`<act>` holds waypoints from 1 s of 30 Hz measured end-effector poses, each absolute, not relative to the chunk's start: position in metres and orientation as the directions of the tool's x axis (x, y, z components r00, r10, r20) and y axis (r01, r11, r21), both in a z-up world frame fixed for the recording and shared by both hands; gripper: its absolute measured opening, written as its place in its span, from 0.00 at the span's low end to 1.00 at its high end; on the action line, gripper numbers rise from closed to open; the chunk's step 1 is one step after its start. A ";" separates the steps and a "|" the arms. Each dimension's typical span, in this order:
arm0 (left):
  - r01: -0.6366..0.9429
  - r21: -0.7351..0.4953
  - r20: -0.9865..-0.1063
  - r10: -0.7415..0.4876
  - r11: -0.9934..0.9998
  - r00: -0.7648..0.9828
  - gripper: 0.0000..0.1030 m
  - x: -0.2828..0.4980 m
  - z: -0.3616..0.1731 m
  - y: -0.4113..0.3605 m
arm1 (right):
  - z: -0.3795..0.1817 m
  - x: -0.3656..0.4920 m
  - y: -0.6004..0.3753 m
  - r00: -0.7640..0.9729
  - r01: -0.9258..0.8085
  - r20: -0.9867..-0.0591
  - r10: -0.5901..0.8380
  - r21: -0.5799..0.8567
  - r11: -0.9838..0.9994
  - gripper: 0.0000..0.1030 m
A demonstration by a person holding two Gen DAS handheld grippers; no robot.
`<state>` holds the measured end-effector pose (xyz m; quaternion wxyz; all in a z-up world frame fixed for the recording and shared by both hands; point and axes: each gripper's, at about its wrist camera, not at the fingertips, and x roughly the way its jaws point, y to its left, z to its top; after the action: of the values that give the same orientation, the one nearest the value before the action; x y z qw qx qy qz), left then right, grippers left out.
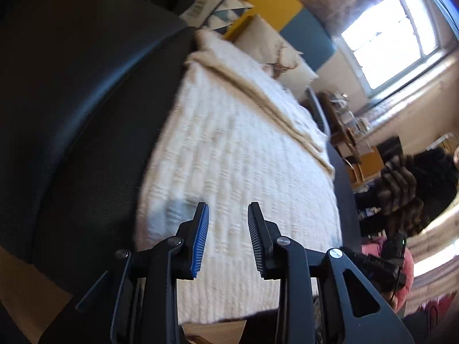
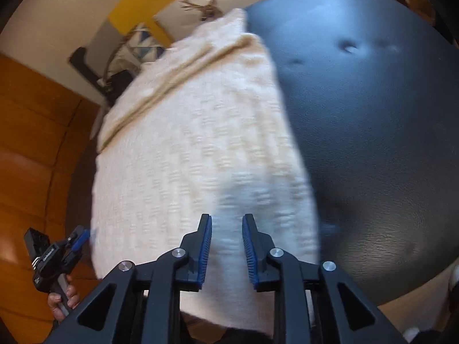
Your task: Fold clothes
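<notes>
— Knitwear first: where is the cream sweater (image 1: 243,154) lying?

— It is lying folded on the black padded seat (image 1: 71,100), spreading flat, with its near edge reaching over the seat's front. In the right wrist view the same sweater (image 2: 195,149) is filling the middle, and the black seat (image 2: 373,129) is showing bare to its right.

— How are the fingers standing on the left gripper (image 1: 228,239)?

— They are standing apart, with the knit showing in the gap between the blue pads; nothing is sitting between them. Whether the tips are touching the fabric, I cannot tell.

— And the right gripper (image 2: 227,248)?

— Its fingers are also standing apart, pointing at the near part of the sweater, gripping nothing.

— Is the left gripper showing anywhere else?

— Yes, it is appearing at the lower left of the right wrist view (image 2: 57,255), with a hand (image 2: 61,301) holding its handle over the wooden floor (image 2: 28,143).

— What is sitting beyond the seat?

— A pale cushion (image 1: 275,54) with an antler print is resting past the sweater's far end, and a bright window (image 1: 387,43) is glowing on the wall.
</notes>
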<state>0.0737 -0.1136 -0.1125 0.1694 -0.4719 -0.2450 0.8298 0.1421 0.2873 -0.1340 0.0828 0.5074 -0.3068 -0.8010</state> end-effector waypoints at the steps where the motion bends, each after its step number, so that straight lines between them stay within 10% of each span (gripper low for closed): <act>1: -0.061 -0.525 -0.729 0.486 -0.849 -0.482 0.33 0.073 -0.115 -0.107 | -0.135 0.138 0.281 -0.465 -0.161 -0.744 -0.480 0.605 -0.780 0.22; 17: 0.009 -0.571 -0.716 0.492 -0.821 -0.495 0.30 0.082 -0.119 -0.145 | -0.121 0.105 0.205 -0.383 0.023 -0.739 -0.554 0.592 -0.806 0.23; 30: -0.057 -0.435 -0.792 0.411 -0.899 -0.452 0.38 0.024 -0.125 -0.124 | -0.104 0.056 0.160 -0.433 0.184 -0.889 -0.150 0.076 -0.980 0.24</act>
<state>0.0236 -0.1240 -0.1253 0.1404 -0.5044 -0.1758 0.8336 0.0558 0.1598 -0.1041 0.0988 0.5233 0.0160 -0.8463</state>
